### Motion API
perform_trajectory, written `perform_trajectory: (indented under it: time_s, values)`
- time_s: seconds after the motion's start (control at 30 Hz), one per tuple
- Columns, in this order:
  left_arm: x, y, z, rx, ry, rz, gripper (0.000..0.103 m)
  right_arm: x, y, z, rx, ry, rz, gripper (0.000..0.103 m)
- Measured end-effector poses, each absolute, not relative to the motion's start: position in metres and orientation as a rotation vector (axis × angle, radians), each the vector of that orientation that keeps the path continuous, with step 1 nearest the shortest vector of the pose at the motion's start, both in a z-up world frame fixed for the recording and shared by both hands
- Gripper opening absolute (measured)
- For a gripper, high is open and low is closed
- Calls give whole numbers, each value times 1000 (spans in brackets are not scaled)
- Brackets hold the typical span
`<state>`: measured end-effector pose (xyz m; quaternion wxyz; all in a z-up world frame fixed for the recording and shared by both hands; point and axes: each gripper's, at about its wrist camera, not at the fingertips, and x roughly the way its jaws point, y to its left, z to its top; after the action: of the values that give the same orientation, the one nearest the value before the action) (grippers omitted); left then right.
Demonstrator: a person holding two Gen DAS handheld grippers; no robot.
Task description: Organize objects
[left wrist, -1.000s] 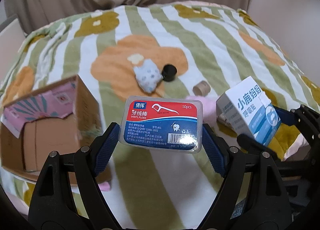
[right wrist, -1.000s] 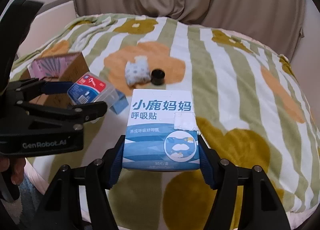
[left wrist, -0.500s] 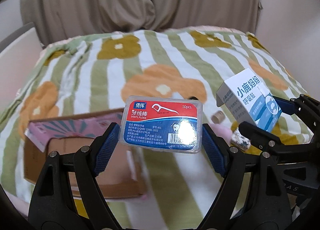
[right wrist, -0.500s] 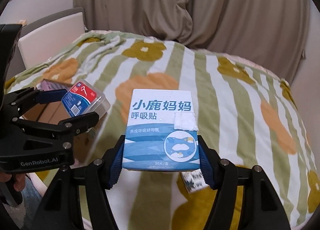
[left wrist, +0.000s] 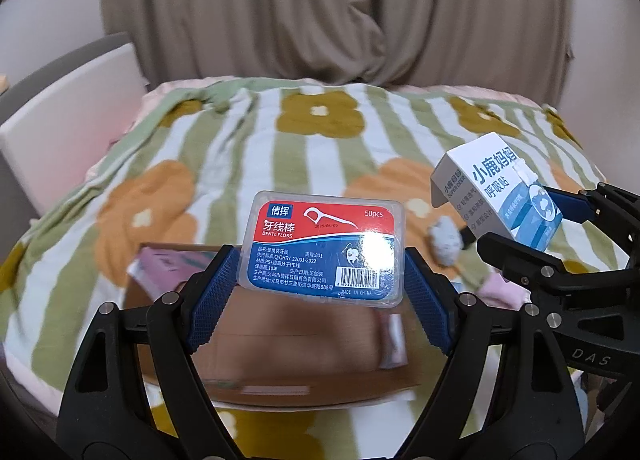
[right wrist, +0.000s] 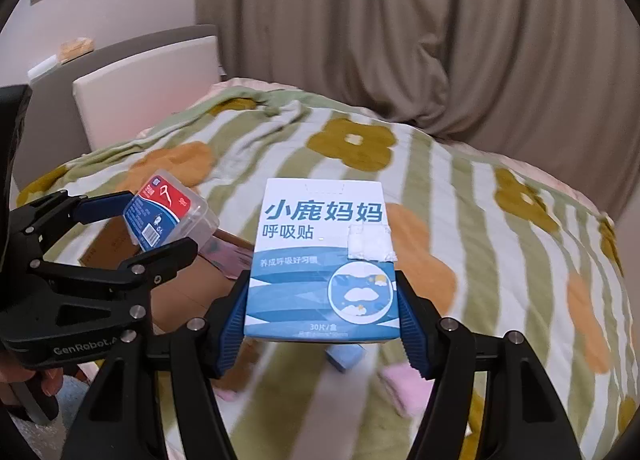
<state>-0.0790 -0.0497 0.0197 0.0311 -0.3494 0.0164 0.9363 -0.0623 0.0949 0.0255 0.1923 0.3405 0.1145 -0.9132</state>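
Left gripper point(left wrist: 320, 284) fingers clamp the dental floss case point(left wrist: 326, 246); right gripper point(right wrist: 322, 324) fingers clamp the blue-and-white carton point(right wrist: 322, 260) above the bed point(right wrist: 500, 220).

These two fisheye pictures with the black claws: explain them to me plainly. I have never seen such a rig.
There is no robot here. A person holds a two-finger gripper in each hand, and a camera on each looks forward along its fingers. The left camera shows the left gripper clamped on a clear dental floss box. The right camera shows the right gripper clamped on a blue-and-white carton. Each gripper appears at the edge of the other's picture. Below lies a flowered striped blanket with an open cardboard box and some small items, blurred.
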Motion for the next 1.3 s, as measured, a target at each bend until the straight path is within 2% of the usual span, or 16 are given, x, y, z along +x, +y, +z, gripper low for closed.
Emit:
perform_trajectory:
  time_s: [0.53,1.3]
  values:
    - [-93,-172,-14,-1262,-54,2978,80,-88,-23,-17,1018,362,-2350,62]
    - [-118,-203,-111,-1534,-148,2828,80,-108,-62,-108,1244,473,-2215,62]
